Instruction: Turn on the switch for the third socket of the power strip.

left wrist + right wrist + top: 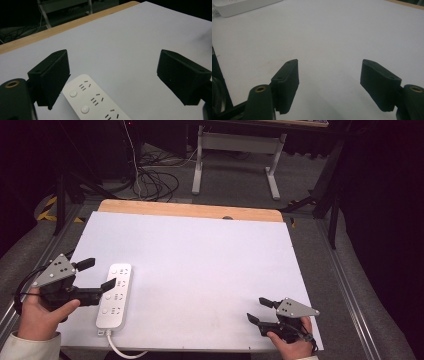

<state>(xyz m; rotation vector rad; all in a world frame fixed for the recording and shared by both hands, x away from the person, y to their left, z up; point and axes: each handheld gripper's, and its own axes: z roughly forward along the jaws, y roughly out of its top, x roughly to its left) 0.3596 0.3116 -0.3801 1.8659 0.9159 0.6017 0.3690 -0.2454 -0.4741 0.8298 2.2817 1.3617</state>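
High view first: the left claw (96, 274) sits at the near left of the desk (200, 250), held in the person's left hand (42, 312), its jaws spread wide and gripping nothing. One jaw tip hangs over the top face of the white power strip (115, 295), the other points out over bare sheet just to the strip's left. The strip lies lengthwise, near end toward the person, with its white cord (122, 351) curling off the front edge of the desk.

From the left gripper view, the strip (93, 100) lies below and between the open jaws, nearer the left one, showing round buttons and socket slots; whether a jaw touches it I cannot tell.

Over at the near right, the right claw (259, 310) is in the person's right hand (290, 345), jaws also wide apart and empty, pointing left across the white surface, well apart from the strip. The right gripper view shows the strip's end (242, 6) far off at the upper left corner.

A wooden edge (190, 210) borders the far side of the desk.
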